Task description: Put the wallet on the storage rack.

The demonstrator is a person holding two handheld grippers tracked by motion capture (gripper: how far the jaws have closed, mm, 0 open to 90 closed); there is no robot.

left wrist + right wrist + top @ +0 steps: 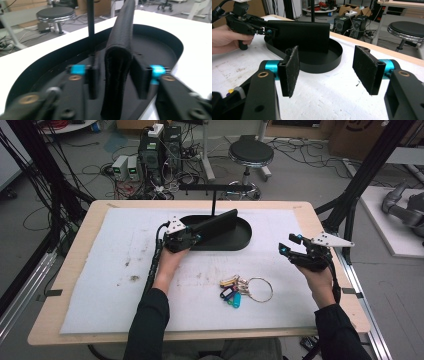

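The room light is soft and even, with only faint shadows on the white foam-covered desk (100,270). The high view looks a bit grainy and dim at the corners. In the left gripper view the near black parts are blurry, and the white desk top glares brightly.

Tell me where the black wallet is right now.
The black wallet stands on edge in the black oval tray at the table's far middle in the high view, its near end between the open jaws of the left gripper.

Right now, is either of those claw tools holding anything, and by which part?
Nothing is gripped. The left gripper straddles the black wallet's near end, pads off it; the right gripper is open.
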